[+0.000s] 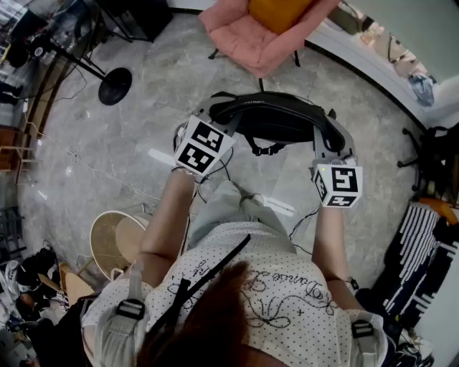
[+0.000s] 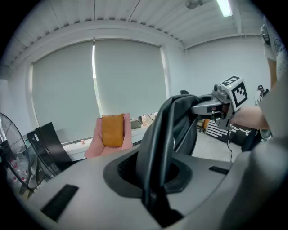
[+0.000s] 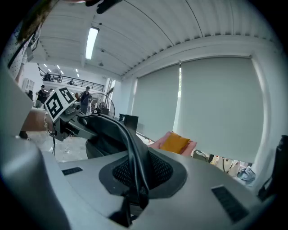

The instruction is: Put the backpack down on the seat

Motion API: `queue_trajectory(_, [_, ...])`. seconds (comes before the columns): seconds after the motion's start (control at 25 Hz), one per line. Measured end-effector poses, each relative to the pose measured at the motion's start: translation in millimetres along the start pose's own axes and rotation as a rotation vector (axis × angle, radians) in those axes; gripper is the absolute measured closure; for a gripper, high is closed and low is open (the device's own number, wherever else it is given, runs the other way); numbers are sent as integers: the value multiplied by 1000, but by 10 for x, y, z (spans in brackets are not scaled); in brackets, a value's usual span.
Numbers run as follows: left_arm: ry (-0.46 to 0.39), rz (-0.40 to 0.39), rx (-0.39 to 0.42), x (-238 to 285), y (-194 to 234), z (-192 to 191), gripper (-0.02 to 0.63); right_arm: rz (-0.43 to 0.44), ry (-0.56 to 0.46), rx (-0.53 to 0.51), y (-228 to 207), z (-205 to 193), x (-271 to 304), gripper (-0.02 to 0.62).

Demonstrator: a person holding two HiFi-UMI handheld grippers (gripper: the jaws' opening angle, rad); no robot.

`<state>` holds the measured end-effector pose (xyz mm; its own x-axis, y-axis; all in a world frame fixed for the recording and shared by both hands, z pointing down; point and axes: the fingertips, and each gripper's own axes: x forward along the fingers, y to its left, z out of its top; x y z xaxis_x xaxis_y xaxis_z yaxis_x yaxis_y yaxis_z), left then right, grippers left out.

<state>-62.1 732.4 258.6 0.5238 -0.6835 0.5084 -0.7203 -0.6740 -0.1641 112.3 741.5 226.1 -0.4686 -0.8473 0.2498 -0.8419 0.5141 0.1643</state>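
Note:
A black backpack (image 1: 276,118) hangs in the air between both grippers, above the grey floor. My left gripper (image 1: 213,115) is shut on one of its black straps (image 2: 158,143), which runs up from the jaws. My right gripper (image 1: 327,145) is shut on the other strap (image 3: 131,150). The seat, a pink armchair (image 1: 247,43) with an orange cushion (image 1: 278,11), stands a short way beyond the backpack. It also shows in the left gripper view, where the orange cushion (image 2: 112,130) sits under the window, and in the right gripper view as the cushion (image 3: 174,143).
A fan's round base (image 1: 115,84) stands on the floor at the far left. A round stool (image 1: 113,242) is close by my left side. A black-and-white striped thing (image 1: 423,247) lies at the right. A window ledge (image 1: 387,61) with small items runs behind the armchair.

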Motion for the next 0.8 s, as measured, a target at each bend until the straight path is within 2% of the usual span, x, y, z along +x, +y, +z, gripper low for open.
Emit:
queue_trajectory(0.48, [-16, -5, 7, -4, 423, -92, 552, 0, 3, 0, 164, 139, 384, 540])
queue_trajectory(0.8, [-30, -36, 23, 25, 991, -149, 552, -35, 6, 4, 360, 319, 843, 540])
